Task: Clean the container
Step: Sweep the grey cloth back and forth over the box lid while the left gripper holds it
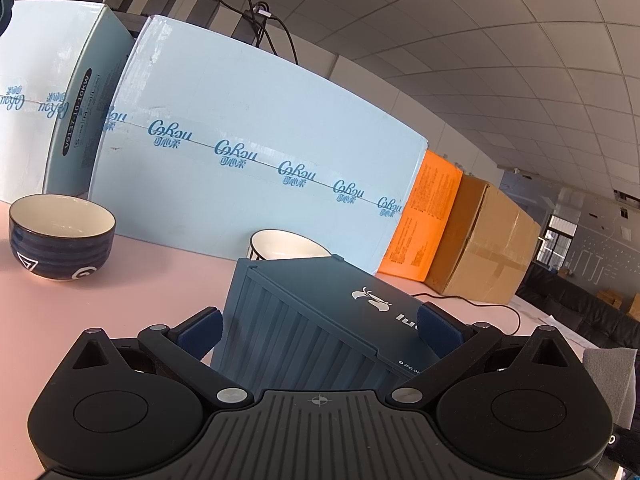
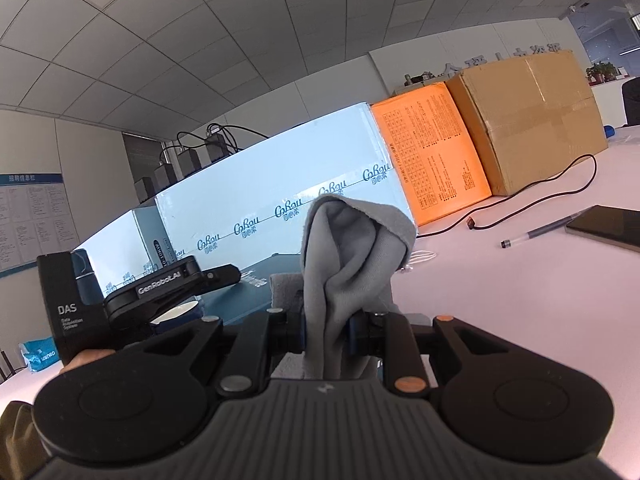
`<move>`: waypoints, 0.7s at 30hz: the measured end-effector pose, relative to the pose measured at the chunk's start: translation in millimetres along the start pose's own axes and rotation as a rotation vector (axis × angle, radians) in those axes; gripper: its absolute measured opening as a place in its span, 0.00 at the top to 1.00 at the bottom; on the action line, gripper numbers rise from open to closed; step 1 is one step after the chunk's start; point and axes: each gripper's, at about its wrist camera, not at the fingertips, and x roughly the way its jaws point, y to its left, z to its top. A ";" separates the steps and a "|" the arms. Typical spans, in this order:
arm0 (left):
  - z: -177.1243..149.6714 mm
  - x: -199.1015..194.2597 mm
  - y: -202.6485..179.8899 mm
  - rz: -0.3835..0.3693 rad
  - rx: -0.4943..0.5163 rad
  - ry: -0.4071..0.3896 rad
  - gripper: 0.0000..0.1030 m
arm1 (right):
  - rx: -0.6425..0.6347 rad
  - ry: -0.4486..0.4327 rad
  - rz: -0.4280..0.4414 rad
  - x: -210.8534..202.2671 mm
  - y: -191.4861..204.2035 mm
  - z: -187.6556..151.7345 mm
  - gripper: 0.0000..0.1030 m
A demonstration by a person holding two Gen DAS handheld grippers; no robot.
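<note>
the dark blue ribbed plastic container (image 1: 320,320), shaped like a shipping crate with a smooth printed lid, is tilted on the pale pink bench (image 1: 120,292) and is flanked by the spread fingers of the left gripper (image 1: 320,334); whether the pads touch its sides cannot be told. a soft grey microfibre cloth (image 2: 348,256) is pinched between the closed fingers of the right gripper (image 2: 326,332). the container is best steadied firmly while the lid is wiped in even strokes along its length.
</note>
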 end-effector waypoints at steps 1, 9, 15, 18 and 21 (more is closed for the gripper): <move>0.0 -0.1 -0.1 0.000 0.000 0.000 0.00 | -0.001 0.001 -0.008 1.7 -2.2 0.8 0.78; 0.1 -0.2 0.5 -0.002 -0.002 0.001 0.00 | 0.011 0.059 -0.046 6.4 -9.3 -9.3 0.78; -0.1 -0.5 1.0 -0.003 -0.004 0.002 0.00 | 0.000 0.065 -0.015 -0.5 -0.4 -15.6 0.78; -0.1 -0.5 1.2 -0.004 -0.005 0.002 0.00 | -0.008 0.061 0.007 -5.0 5.8 -17.6 0.78; -0.2 -0.6 1.1 -0.004 -0.006 0.002 0.00 | -0.030 0.056 0.026 -9.4 13.1 -18.9 0.78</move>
